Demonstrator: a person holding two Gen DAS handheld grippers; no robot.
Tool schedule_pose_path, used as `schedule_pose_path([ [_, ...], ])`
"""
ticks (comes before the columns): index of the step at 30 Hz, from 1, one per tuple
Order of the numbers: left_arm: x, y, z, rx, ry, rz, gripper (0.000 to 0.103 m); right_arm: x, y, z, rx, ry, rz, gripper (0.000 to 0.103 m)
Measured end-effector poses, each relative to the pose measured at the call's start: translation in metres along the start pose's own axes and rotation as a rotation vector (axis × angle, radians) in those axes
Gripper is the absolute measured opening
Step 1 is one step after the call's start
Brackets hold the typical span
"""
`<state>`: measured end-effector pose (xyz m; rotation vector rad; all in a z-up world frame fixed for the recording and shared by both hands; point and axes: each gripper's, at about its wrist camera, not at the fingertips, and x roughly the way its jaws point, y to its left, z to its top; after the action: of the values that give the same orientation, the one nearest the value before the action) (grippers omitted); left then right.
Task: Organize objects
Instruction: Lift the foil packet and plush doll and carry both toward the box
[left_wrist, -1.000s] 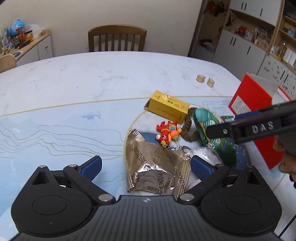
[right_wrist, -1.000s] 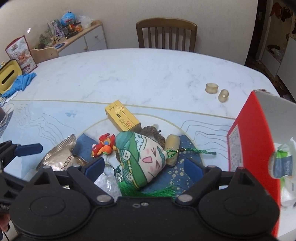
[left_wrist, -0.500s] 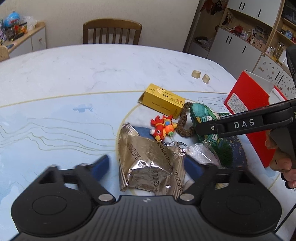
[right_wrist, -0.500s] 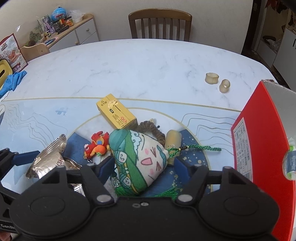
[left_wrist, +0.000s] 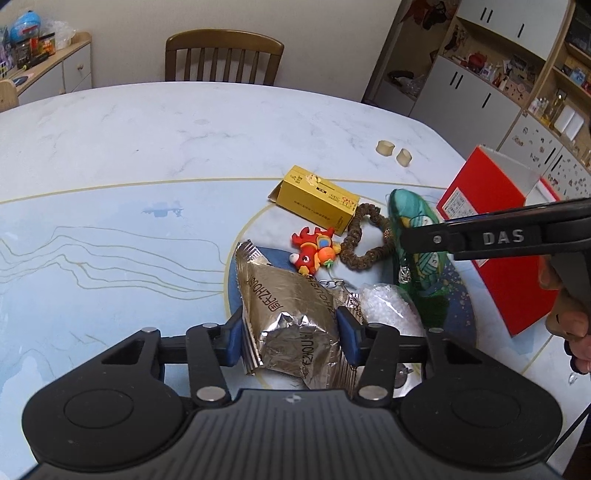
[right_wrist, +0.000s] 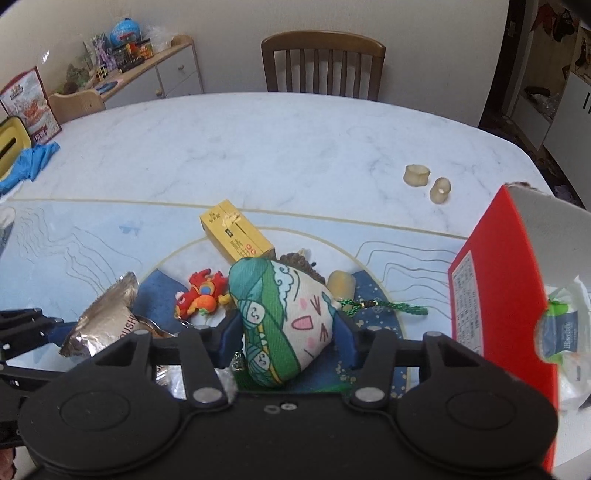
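A foil snack bag (left_wrist: 291, 317), crumpled and lying flat at the lower centre of the left wrist view, is shown bracketed by the left gripper (left_wrist: 290, 338), whose blue pads are drawn in against the bag's two edges, so that it appears to be pinched rather than merely straddled. In the right wrist view a stuffed cloth pouch (right_wrist: 284, 325) with a green tassel is seen at lower centre, squeezed between the pads of the right gripper (right_wrist: 286, 341), which is closed onto its sides. The step in hand is judged to be the seizing of two items at once from the pile; the next move is judged to call for both to be lifted clear and carried to the red box (right_wrist: 498, 295) at the right edge of the frame, in which a packet is already lodged. Care would be needed with the key-ring chain of the red dragon toy (left_wrist: 314, 249), which lies touching the bag's upper edge. A yellow carton (left_wrist: 317, 203) and a brown braided ring (left_wrist: 365, 236) are left untouched higher in the frame on the table (left_wrist: 184, 147).
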<state>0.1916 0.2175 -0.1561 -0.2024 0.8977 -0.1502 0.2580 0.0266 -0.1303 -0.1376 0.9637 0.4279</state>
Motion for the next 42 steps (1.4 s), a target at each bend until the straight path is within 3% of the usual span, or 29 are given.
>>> schedule_pose_path([
  [8,-0.027,0.001,0.009,-0.038,-0.009,-0.008,0.047,-0.041,-0.003,0.0,-0.011,-0.038,0.045,0.051],
  [22,-0.074,-0.022,0.027,-0.014,-0.039,-0.047,0.043,-0.128,-0.037,0.005,-0.03,-0.127,0.072,0.051],
  [31,-0.097,-0.078,0.052,0.056,-0.077,-0.133,0.043,-0.172,-0.085,0.006,0.001,-0.164,0.031,0.051],
  [42,-0.081,-0.16,0.075,0.147,-0.074,-0.198,0.043,-0.197,-0.163,0.004,0.062,-0.21,-0.06,0.052],
])
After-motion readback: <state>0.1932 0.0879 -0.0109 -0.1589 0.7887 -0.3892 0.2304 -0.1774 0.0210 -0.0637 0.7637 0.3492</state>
